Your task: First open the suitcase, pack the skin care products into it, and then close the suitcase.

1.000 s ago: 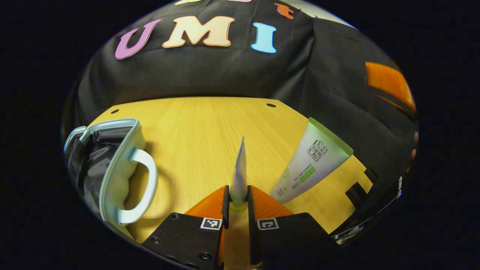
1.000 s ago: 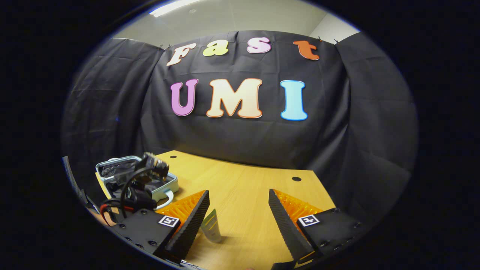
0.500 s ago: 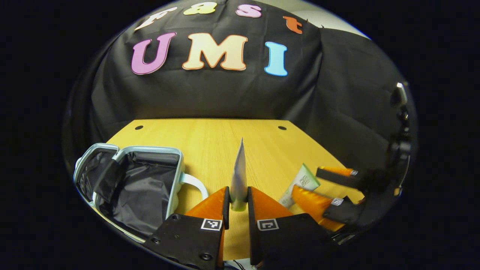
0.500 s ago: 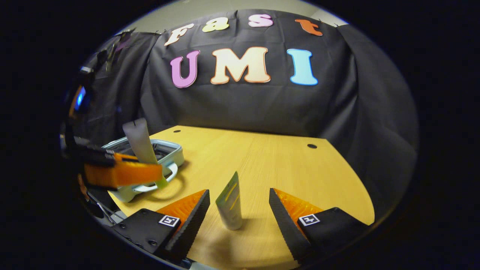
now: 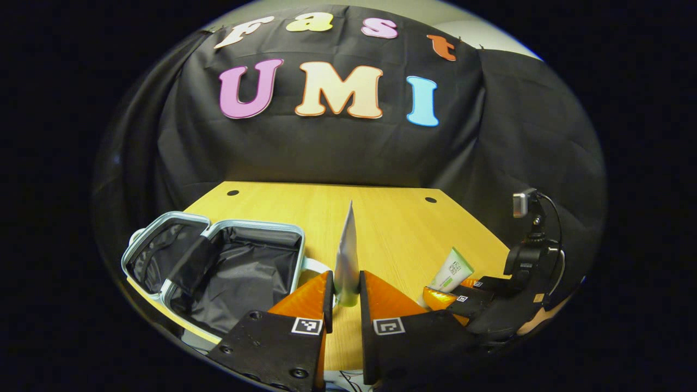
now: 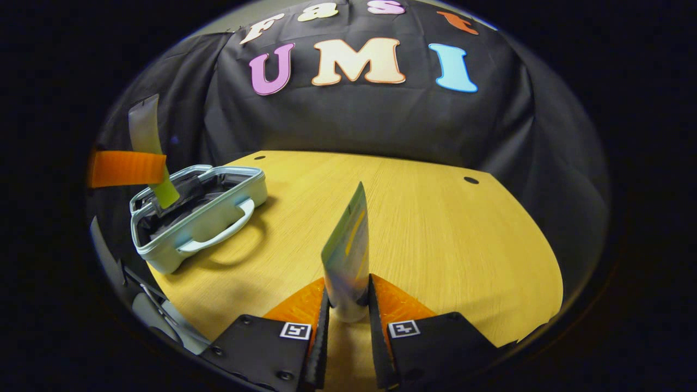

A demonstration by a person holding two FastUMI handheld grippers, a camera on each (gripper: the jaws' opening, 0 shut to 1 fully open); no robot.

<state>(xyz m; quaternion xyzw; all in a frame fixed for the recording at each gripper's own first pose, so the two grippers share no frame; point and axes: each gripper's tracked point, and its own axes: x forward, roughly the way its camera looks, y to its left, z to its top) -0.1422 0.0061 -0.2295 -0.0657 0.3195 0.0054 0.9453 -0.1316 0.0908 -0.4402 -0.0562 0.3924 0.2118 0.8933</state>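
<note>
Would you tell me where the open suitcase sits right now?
In the left gripper view the suitcase lies open at the table's near-left edge, just left of the left gripper and its pinched tube.

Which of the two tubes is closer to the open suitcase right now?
The grey tube in the left gripper, beside the suitcase. The white, green-printed tube, in the right gripper, is farther across the table.

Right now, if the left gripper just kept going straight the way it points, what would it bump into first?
Probably nothing soon. The left gripper, shut on a tube, points over bare table toward the black cloth wall. The open suitcase lies off to its left. Depth is uncertain.
</note>
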